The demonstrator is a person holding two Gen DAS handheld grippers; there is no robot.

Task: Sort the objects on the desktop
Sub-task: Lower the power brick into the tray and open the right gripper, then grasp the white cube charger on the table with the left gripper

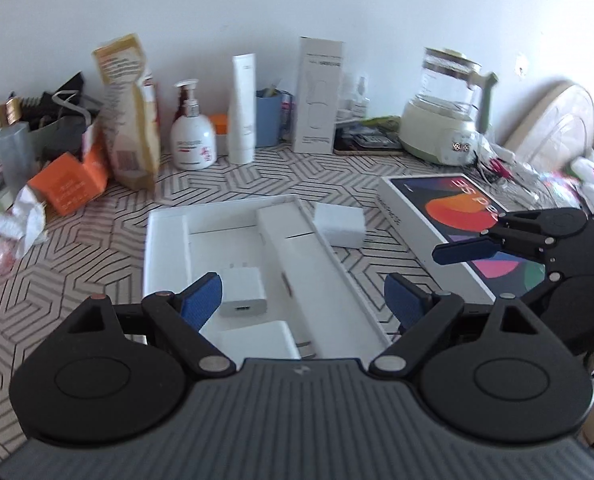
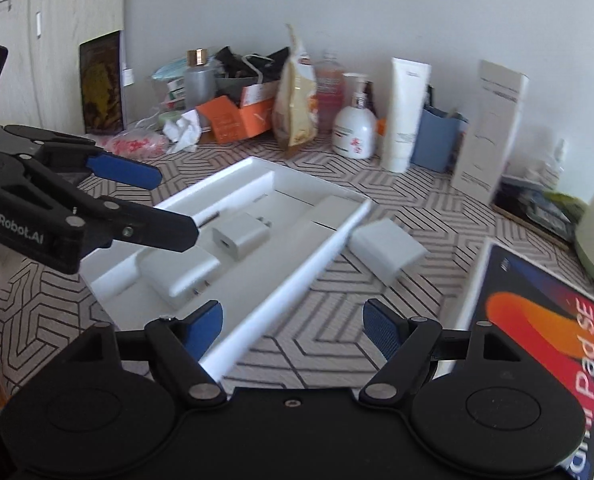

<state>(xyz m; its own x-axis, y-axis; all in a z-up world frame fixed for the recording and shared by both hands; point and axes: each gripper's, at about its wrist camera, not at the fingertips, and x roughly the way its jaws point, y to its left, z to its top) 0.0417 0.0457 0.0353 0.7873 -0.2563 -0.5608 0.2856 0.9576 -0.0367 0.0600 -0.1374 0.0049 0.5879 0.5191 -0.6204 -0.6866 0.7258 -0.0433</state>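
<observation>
Only my right view shows the wooden cabinet behind the white tray. Left tongs spread wide over tray, empty; right tongs wide, empty.

Both views near white tray

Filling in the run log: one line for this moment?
left gripper: open, over white tray | right gripper: open, empty | charger: in tray | small white box: outside tray

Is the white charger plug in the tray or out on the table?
In: the charger plug lies inside the white tray, within its walls.
</observation>
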